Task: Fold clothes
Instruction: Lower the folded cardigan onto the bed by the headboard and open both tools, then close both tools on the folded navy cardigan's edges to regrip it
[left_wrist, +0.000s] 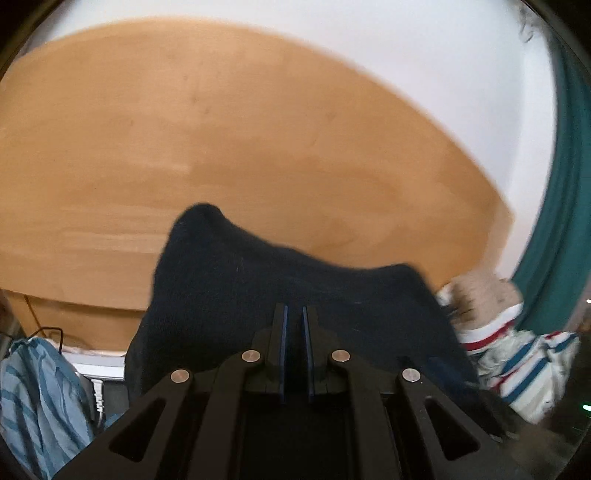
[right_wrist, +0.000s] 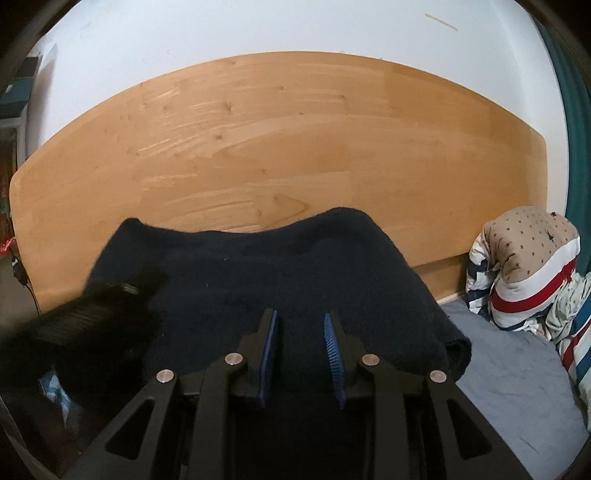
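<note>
Wooden headboard (right_wrist: 258, 155) behind dark knit (right_wrist: 258, 273); left claw (left_wrist: 294, 310) pinching knit, right claw (right_wrist: 300, 317) spread; no legible writing.

The sweater (right_wrist: 266, 280) lies before the headboard (right_wrist: 258, 147), the bedding heap (right_wrist: 528, 273) to its right on the sheet (right_wrist: 509, 373).

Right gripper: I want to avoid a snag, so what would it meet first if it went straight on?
Most likely the dark knit garment, which lies directly ahead of the right gripper; the wooden headboard stands beyond it.
</note>
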